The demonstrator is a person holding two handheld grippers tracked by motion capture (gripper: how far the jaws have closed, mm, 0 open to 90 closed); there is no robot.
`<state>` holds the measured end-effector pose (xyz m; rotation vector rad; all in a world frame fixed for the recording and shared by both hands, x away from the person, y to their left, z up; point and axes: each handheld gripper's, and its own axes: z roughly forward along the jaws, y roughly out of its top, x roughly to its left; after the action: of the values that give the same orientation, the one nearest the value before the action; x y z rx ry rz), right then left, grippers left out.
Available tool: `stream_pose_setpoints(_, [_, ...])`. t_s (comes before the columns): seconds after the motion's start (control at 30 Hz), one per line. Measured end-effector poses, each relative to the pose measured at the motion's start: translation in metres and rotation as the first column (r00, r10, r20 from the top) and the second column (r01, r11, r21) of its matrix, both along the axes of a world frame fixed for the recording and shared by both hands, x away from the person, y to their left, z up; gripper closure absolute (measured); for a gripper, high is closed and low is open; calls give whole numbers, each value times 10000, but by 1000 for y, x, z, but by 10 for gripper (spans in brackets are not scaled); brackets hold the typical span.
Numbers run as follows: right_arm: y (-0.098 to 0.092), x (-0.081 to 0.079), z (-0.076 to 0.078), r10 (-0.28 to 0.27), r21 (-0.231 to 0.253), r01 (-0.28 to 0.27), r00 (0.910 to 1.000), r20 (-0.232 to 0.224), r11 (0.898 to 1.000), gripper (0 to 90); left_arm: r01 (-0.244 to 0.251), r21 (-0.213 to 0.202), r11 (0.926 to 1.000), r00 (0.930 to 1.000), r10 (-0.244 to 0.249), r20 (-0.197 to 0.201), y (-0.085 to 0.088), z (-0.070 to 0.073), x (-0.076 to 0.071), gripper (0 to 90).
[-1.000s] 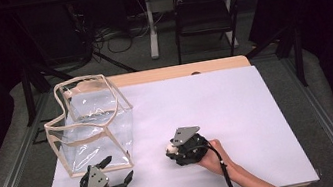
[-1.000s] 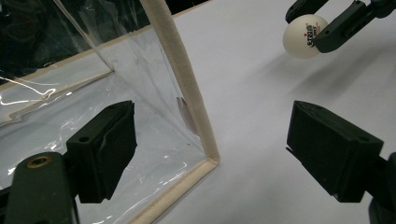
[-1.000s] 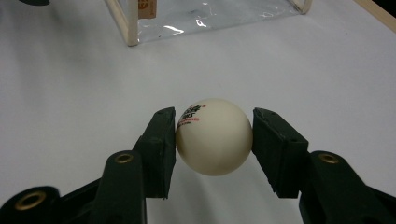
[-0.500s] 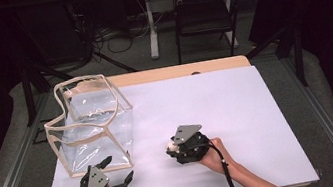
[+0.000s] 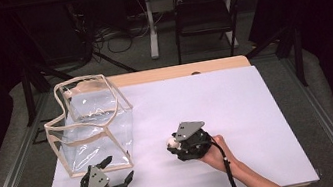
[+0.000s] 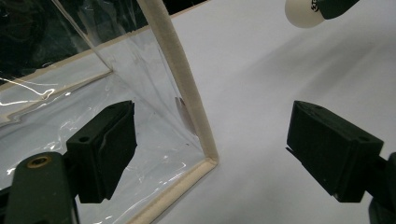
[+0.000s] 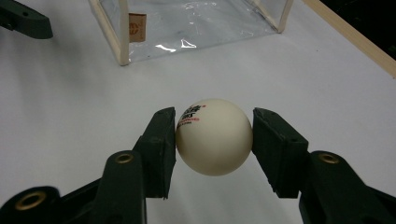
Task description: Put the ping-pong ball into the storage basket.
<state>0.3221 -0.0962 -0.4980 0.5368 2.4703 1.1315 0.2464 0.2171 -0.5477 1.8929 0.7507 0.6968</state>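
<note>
A white ping-pong ball [image 7: 214, 136] with printed lettering sits between the two black pads of my right gripper [image 7: 214, 142], which is shut on it just above the white sheet. In the high view the ball [image 5: 173, 143] shows at the tip of that gripper [image 5: 173, 145], near the table's middle front. A clear plastic bag [image 5: 91, 123] with cream trim stands open at the left. My left gripper [image 5: 119, 167] is open by the bag's near corner; that trimmed corner [image 6: 205, 154] lies between its spread jaws [image 6: 219, 140], untouched. The ball [image 6: 303, 11] appears farther off.
A white sheet [image 5: 237, 102] covers the wooden table, with wide free room to the right and behind the right gripper. A small label [image 7: 137, 21] is on the bag's wall. A chair [image 5: 203, 1] and cables stand beyond the far edge.
</note>
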Motion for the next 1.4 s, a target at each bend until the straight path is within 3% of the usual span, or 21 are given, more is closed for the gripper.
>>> stream_pose_setpoints(1.4, [3,12,53,-31,408,-4,9964,850,9992,509,-21,-13,10000,10000,21,-8,0,0,0,160])
